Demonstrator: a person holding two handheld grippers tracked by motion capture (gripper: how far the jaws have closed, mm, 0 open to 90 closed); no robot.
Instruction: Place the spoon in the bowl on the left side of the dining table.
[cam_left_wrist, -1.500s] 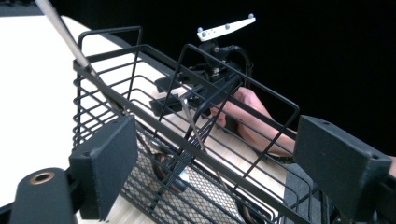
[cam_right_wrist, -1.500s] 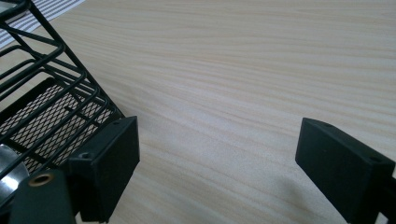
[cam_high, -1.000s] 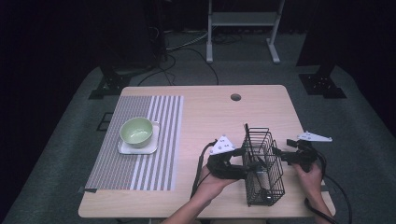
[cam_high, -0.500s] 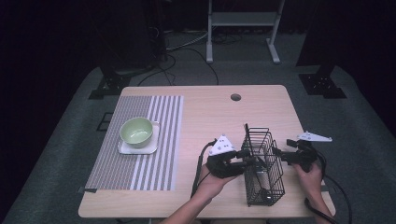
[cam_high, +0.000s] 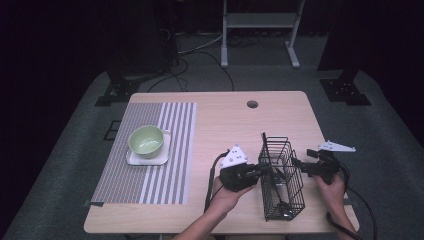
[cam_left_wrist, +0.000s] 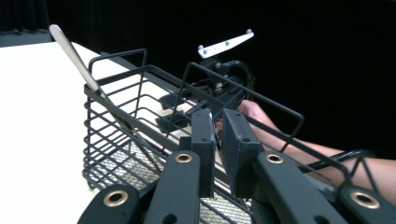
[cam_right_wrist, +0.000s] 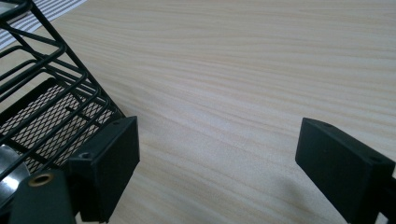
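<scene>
The left tongs (cam_left_wrist: 217, 140) have just closed, pinching the rim wire of the basket (cam_high: 281, 181) on the counter (cam_high: 225, 125) to steady it; the right tongs (cam_right_wrist: 217, 163) wait spread beside it.

In the right gripper view we lose most of the wire basket (cam_right_wrist: 44, 100) past the left picture edge, with a blurred shiny piece at the bottom left corner that we cannot identify. In the high view, the utensils in the basket (cam_high: 280, 177) are too small to tell apart.
</scene>
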